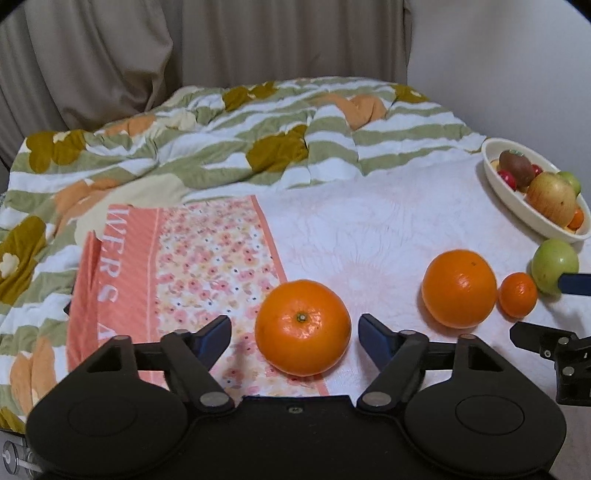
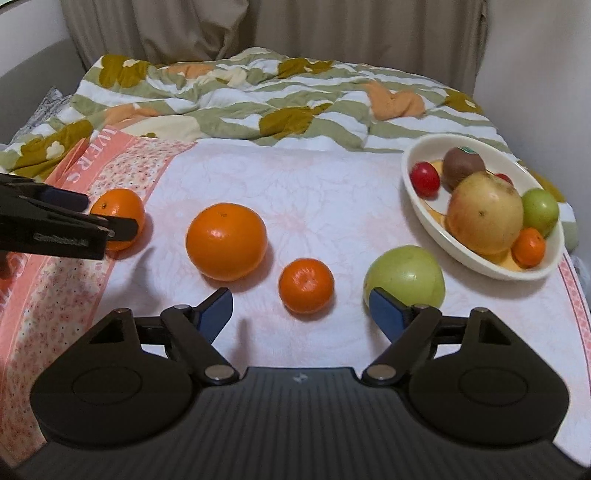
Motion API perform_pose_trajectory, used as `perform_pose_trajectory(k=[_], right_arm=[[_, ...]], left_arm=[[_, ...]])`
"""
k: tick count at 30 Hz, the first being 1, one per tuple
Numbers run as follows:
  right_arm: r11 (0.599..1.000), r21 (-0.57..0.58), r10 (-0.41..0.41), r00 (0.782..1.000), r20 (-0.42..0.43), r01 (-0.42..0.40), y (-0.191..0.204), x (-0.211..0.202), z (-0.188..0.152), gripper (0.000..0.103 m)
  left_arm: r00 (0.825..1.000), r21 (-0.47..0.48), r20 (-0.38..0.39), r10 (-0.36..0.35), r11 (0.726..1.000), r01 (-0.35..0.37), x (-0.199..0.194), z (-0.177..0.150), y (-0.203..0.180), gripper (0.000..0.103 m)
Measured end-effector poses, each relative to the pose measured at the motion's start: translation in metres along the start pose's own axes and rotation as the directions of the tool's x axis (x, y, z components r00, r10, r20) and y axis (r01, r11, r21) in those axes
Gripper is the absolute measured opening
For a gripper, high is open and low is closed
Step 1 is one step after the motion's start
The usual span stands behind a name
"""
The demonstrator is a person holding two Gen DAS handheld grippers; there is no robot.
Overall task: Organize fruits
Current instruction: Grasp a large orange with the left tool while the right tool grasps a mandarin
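A large orange point(image 1: 303, 326) lies on the floral cloth between the fingers of my left gripper point(image 1: 295, 328), with a gap on each side, so the gripper is open. The right wrist view shows the same orange point(image 2: 118, 218) with the left gripper point(image 2: 99, 214) around it. My right gripper point(image 2: 299, 301) is open; a small mandarin point(image 2: 306, 285) sits just ahead between its fingertips, untouched. A green apple point(image 2: 404, 278) lies just behind the right fingertip, and a second large orange point(image 2: 226, 242) to the left. A white oval bowl point(image 2: 476, 263) at the right holds several fruits.
A rumpled green, white and orange quilt point(image 1: 221, 140) covers the far half of the bed. A pink floral towel point(image 1: 177, 277) lies at the left. Curtains point(image 2: 332, 29) hang behind. The bowl point(image 1: 517, 199) sits near the bed's right edge, by the wall.
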State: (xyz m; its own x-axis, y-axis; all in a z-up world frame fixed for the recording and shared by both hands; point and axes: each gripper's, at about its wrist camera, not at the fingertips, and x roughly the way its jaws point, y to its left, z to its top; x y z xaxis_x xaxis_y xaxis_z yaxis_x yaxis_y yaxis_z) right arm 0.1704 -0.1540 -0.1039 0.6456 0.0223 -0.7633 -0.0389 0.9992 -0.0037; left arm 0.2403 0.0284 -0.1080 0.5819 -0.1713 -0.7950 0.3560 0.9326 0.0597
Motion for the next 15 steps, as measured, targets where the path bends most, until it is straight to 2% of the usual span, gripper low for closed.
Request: perform_pose_trajectory(k=[1,3,6,15], right_arm=[[1.0,-0.01,0.004,1.0,0.001,-0.004,0.001,0.002,0.001,0.095],[1.0,-0.03,0.005,1.0,-0.011,-0.005,0.003,0.008,0.003,0.084],[0.999,-0.034,0.019,0.999,-0.026,-0.02,0.002,0.014,0.003,0.081],[0.999,-0.045,0.01,0.999,-0.044,-0.012,0.0,0.025,0.005,0.069]], left_arm=[[1.0,-0.003,-0.004,0.0,1.0,0.0,0.002,0.0,0.0,0.076],[1.0,-0.008,-0.012,0.0,1.0,0.0,0.006,0.0,0.0,0.072],[1.0,-0.019,-0.021,-0.018,1.0,0.017,0.01,0.0,-0.001,0.064],[1.0,-0.011,-0.012,-0.011,1.0,0.011,0.009,-0.002,-0.003,0.063]])
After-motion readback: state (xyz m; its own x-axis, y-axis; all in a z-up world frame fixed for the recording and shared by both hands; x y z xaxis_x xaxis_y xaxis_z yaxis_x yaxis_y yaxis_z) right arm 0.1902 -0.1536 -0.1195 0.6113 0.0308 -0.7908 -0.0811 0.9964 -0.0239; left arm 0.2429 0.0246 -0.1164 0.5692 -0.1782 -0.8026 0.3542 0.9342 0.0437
